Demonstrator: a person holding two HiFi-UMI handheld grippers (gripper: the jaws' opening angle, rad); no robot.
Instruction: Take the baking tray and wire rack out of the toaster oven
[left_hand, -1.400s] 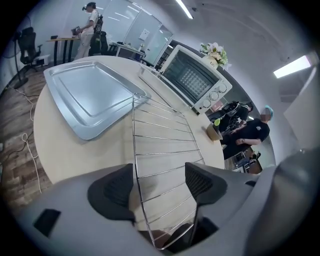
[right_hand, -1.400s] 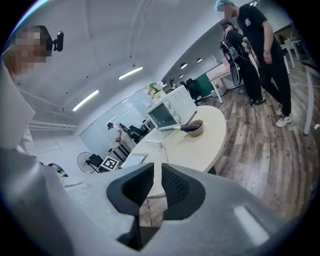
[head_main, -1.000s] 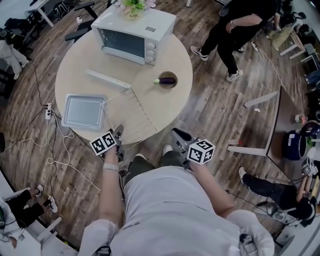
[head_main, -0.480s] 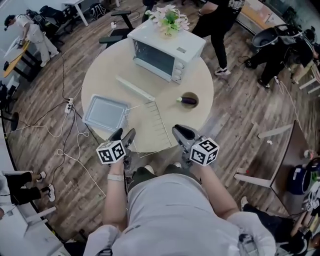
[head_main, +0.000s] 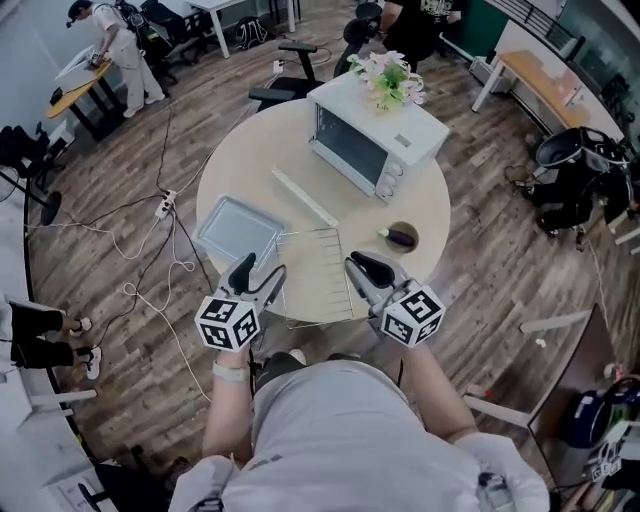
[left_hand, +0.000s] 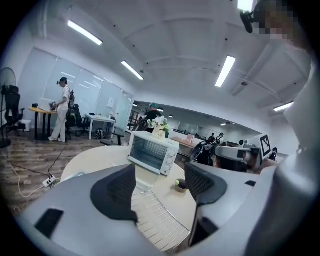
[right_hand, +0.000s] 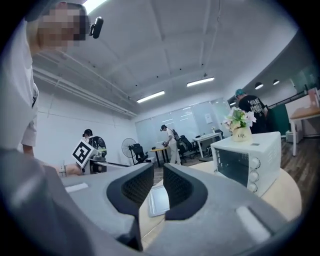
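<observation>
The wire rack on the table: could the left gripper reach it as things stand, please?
Probably yes: the left gripper hovers open and empty beside the wire rack's near left edge, with nothing lying between them.

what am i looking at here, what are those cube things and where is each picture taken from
No robot: a person holds a two-jaw gripper in each hand; the marker cubes are part of them. One picture looks down from a head camera; two look along each gripper's jaws. On the round beige table: a white toaster oven, a silver baking tray, a metal wire rack, a small bowl holding an aubergine. The left gripper is open, the right gripper nearly shut; neither holds anything.
</observation>
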